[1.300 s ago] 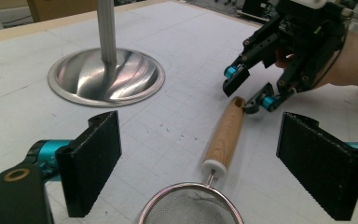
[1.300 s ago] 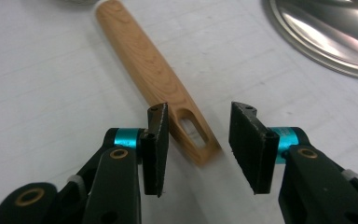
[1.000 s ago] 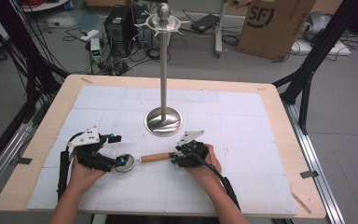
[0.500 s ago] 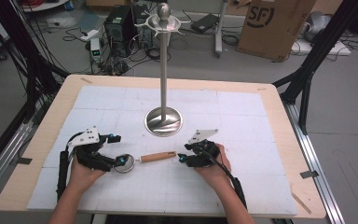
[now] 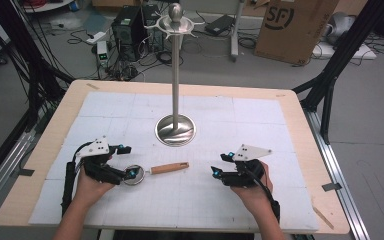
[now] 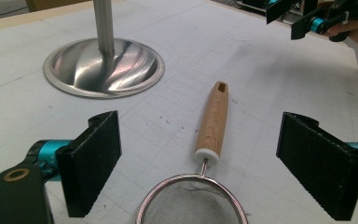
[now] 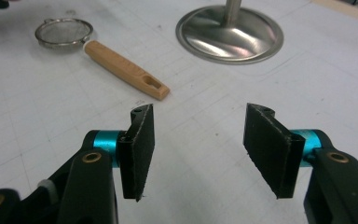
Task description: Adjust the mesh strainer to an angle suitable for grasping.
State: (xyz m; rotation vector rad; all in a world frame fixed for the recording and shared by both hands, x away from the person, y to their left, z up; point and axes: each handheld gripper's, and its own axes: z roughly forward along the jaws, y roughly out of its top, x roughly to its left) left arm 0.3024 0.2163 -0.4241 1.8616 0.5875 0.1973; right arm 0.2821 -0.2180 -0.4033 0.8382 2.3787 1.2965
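**Strainer lying on the table, both grippers open beside it**

Nearest the person's edge of the table [image 5: 300, 125], two hands each hold a gripper above the white gridded mat [image 5: 260, 200]. The landmark is the steel stand [image 5: 175, 129], whose round base sits on the mat farther back, its pole rising upright from the base.

On the near side of the stand, the left gripper [image 5: 125, 167] hovers with its fingers [image 6: 95, 158] wide apart. Between them, in the left gripper view, lies the mesh bowl of a small strainer [image 6: 193, 203]; the pads do not press on its rim. The strainer rests flat on the mat in front of the stand's base and a little to its left, with its wooden handle [image 5: 169, 168] pointing towards the right gripper. The handle's slotted far end lies just short of the base, apart from it.

The right gripper [image 5: 219, 166] is near the stand's base on its right front side, well apart from the handle's end. Its fingers [image 7: 140, 144] have just been opening and now stand apart with nothing between them; in the right gripper view bare mat shows in the gap, and the strainer lies beyond, to the left of the stand's base.

Behind the stand, past the table's far edge, a cardboard box [image 5: 292, 27] and a dark computer case [image 5: 130, 30] stand on the floor among cables.
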